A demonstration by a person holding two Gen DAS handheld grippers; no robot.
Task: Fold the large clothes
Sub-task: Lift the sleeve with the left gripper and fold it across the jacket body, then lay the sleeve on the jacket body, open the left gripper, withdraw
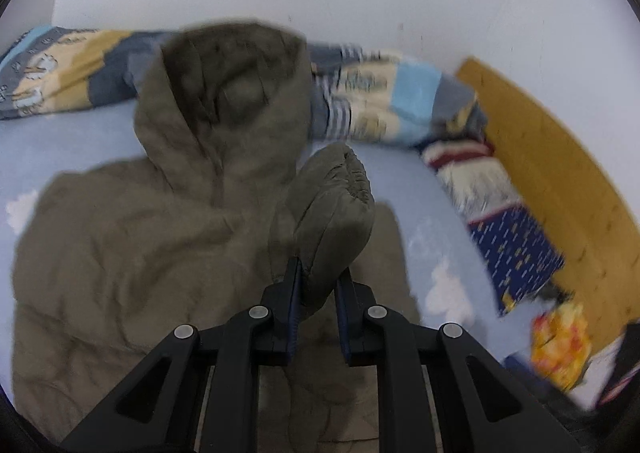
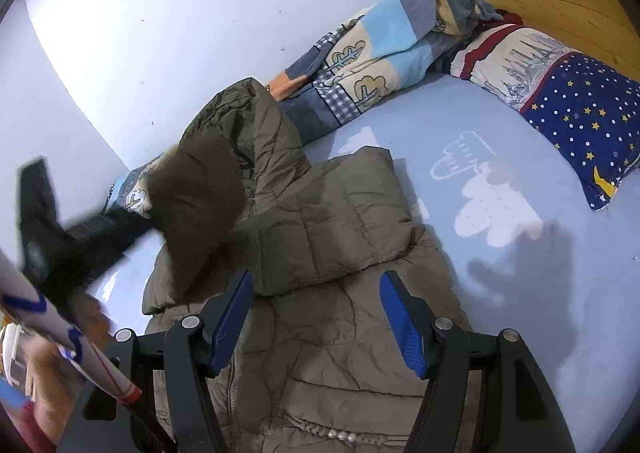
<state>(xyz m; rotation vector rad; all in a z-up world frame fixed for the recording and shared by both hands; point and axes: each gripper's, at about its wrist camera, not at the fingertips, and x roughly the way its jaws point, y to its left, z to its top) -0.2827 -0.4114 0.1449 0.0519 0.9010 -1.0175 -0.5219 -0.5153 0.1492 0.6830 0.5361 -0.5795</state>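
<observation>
Left claw carrying the jacket sleeve across for the fold

The left claw [image 1: 318,285] is clamping the cuffed end of the sleeve [image 1: 332,209], which is sticking up just ahead of its fingers, while the olive puffer jacket [image 2: 320,221] is lying zipped on the blue bed sheet [image 2: 540,313] directly beneath and ahead of both claws, hood [image 1: 228,93] pointing away toward the wall. The right claw [image 2: 316,317] is hovering wide apart and holding nothing, just above the jacket's chest. To do this well, the left claw should probably be laying the sleeve flat across the body, parallel to the other sleeve already folded over, releasing only once the padding is settling without bunching; the right claw could be pinning the shoulder seam meanwhile.
</observation>
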